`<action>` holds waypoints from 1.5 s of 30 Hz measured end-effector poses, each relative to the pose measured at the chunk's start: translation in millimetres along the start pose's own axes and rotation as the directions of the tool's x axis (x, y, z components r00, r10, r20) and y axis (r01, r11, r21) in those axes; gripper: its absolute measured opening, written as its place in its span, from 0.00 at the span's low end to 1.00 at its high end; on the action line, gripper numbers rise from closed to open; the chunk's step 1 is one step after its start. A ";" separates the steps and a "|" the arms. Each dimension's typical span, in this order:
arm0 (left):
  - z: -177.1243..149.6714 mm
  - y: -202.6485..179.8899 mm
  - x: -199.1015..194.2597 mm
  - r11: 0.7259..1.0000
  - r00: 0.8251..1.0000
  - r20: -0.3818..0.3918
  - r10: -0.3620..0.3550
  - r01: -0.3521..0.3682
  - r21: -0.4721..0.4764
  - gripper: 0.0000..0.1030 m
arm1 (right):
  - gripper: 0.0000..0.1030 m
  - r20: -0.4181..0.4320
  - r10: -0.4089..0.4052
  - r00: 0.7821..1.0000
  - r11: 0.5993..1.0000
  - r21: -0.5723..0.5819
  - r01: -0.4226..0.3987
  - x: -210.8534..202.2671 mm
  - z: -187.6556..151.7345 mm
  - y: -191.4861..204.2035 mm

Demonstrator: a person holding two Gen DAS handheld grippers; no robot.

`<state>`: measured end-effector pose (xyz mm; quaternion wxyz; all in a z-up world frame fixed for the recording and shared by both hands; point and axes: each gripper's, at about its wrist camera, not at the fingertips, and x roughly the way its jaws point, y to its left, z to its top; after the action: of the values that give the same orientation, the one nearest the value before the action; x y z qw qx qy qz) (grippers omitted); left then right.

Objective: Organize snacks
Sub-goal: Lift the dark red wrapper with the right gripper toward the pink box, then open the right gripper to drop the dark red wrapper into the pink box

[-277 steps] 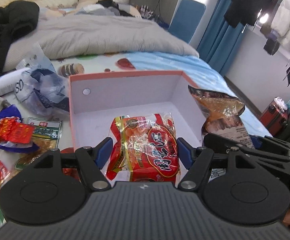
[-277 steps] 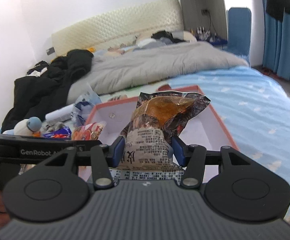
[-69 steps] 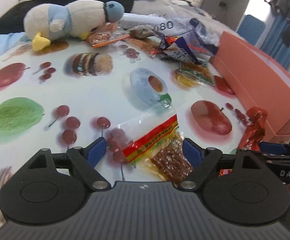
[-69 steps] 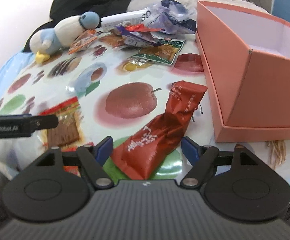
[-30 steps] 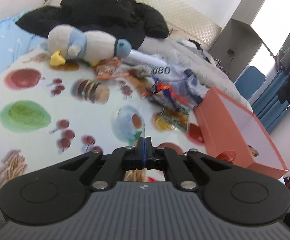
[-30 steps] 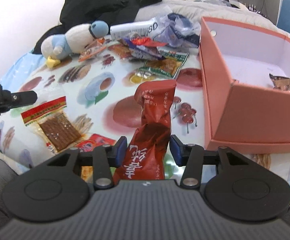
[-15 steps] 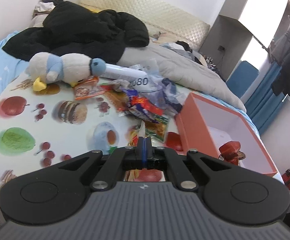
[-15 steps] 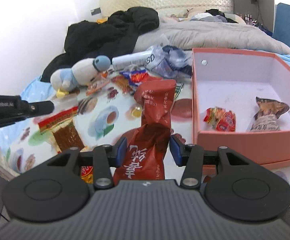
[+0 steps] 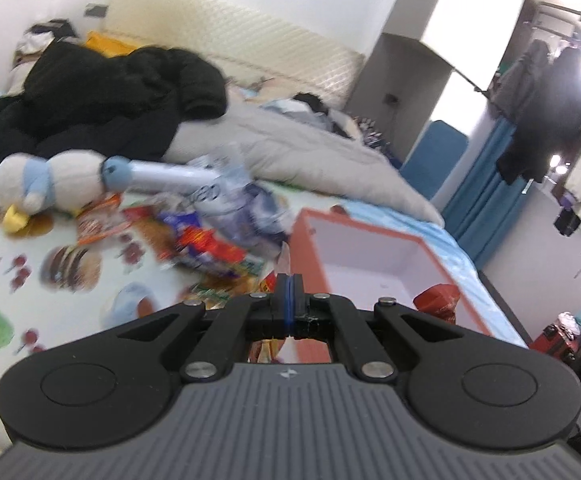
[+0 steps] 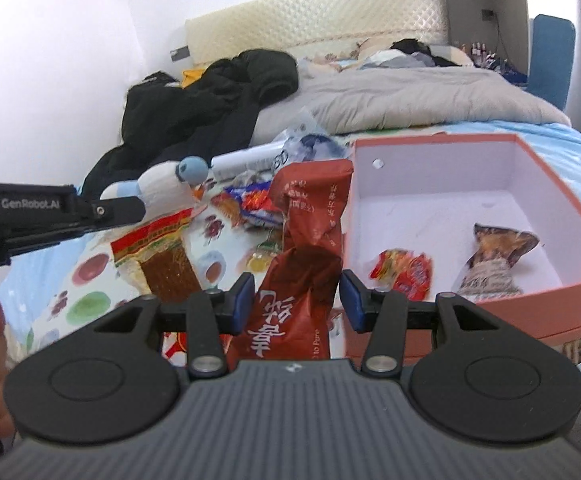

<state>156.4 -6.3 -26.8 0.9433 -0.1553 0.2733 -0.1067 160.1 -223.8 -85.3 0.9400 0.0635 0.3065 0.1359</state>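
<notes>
beside the orange box (image 10: 490, 312) on the bed, both grippers are being held up off the fruit-print sheet (image 10: 90, 268). the right gripper (image 10: 298, 300) is holding a dark red snack pouch (image 10: 306, 248) upright, its jaws pressing in on the pouch's lower half while the crumpled top is sticking up just left of the box's near corner. the left gripper (image 9: 288, 300) is sitting farther left of the box, its jaws pressed tight together on the thin edge of a clear-and-red jerky packet (image 10: 158, 252); in the right wrist view that packet is hanging below the gripper, clear of the sheet, and in the left wrist view only a sliver of it is showing.

inside the box, on its white floor, a small red and yellow snack pack (image 10: 402, 272) is lying near the front wall, and a brown twisted packet (image 10: 494, 256) is lying just to the right of it, apart from it. the left wrist view is blurring a good deal, but the top of the red pouch (image 9: 436, 300) is showing over the box's near right rim.

left of the box, a heap of loose snack wrappers (image 9: 206, 248) is lying on the sheet, with a crumpled plastic bag (image 9: 242, 204) behind them. farther left of the box a plush penguin (image 9: 54, 184) is lying on its side, and a black coat (image 9: 102, 100) is piled behind it. a grey duvet (image 10: 410, 104) is spreading across the bed behind the box.
</notes>
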 end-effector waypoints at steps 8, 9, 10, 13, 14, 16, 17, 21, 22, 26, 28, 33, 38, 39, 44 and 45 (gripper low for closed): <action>40.0 -55.2 21.9 0.992 0.992 0.029 -0.120 0.119 0.029 0.00 | 0.48 0.064 -0.062 0.996 0.998 -0.007 0.063 -16.9 25.7 -29.3; 43.5 -63.3 28.1 0.991 0.991 0.026 -0.131 0.130 0.036 0.00 | 0.48 0.069 -0.070 0.995 0.997 -0.005 0.071 -16.5 28.8 -33.4; 46.8 -71.1 35.6 0.989 0.990 0.018 -0.142 0.141 0.045 0.00 | 0.48 0.072 -0.073 0.995 0.997 -0.008 0.074 -15.5 32.7 -38.4; 51.3 -91.8 57.8 0.982 0.984 -0.019 -0.178 0.179 0.055 0.00 | 0.48 0.086 -0.105 0.991 0.994 -0.005 0.106 -10.7 43.4 -54.9; 51.8 -98.0 65.4 0.981 0.983 -0.031 -0.181 0.183 0.065 0.00 | 0.48 0.090 -0.112 0.990 0.994 -0.008 0.113 -8.3 46.7 -60.8; 51.1 -107.4 81.5 0.980 0.982 -0.056 -0.182 0.186 0.075 0.00 | 0.48 0.088 -0.132 0.987 0.991 0.001 0.133 -3.5 52.8 -72.9; 50.2 -110.9 89.1 0.979 0.981 -0.067 -0.184 0.189 0.075 0.00 | 0.48 0.089 -0.137 0.987 0.991 0.007 0.136 -1.6 55.0 -77.8; 42.0 -119.7 126.8 0.981 0.977 -0.139 -0.162 0.175 0.083 0.00 | 0.49 0.073 -0.160 0.984 0.987 0.030 0.159 9.0 59.4 -99.6; 38.6 -119.6 136.9 0.982 0.975 -0.159 -0.158 0.172 0.081 0.00 | 0.49 0.061 -0.168 0.984 0.986 0.030 0.166 13.4 58.6 -102.8; 27.8 -118.0 177.2 0.987 0.967 -0.222 -0.126 0.145 0.070 0.00 | 0.49 0.005 -0.179 0.984 0.983 0.030 0.179 39.6 52.5 -124.5; 22.2 -114.8 197.5 0.989 0.961 -0.252 -0.111 0.132 0.069 0.00 | 0.47 -0.016 -0.177 0.984 0.983 0.050 0.177 53.0 46.4 -136.4; 7.6 -109.9 238.3 0.991 0.944 -0.323 -0.063 0.097 0.090 0.00 | 0.47 -0.052 -0.164 0.985 0.983 0.068 0.168 75.9 31.8 -152.1; -0.9 -106.1 260.6 0.990 0.933 -0.358 -0.038 0.084 0.114 0.00 | 0.47 -0.068 -0.141 0.988 0.986 0.075 0.146 97.3 24.5 -157.6; -1.6 -105.7 262.0 0.990 0.934 -0.357 -0.025 0.073 0.122 0.01 | 0.47 -0.068 -0.134 0.989 0.987 0.081 0.140 99.5 23.1 -158.7; -2.8 -104.0 258.7 0.989 0.931 -0.365 -0.007 0.061 0.137 0.10 | 0.47 -0.059 -0.124 0.991 0.985 0.112 0.130 99.5 20.3 -162.7; -1.9 -103.3 255.7 0.989 0.933 -0.359 -0.008 0.060 0.135 0.15 | 0.47 -0.055 -0.126 0.991 0.985 0.112 0.131 97.4 20.4 -162.1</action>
<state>355.0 -175.9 -115.4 0.8845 -0.0697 0.4293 -0.1688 282.9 -350.6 -156.2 0.9340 0.0945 0.3394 0.0587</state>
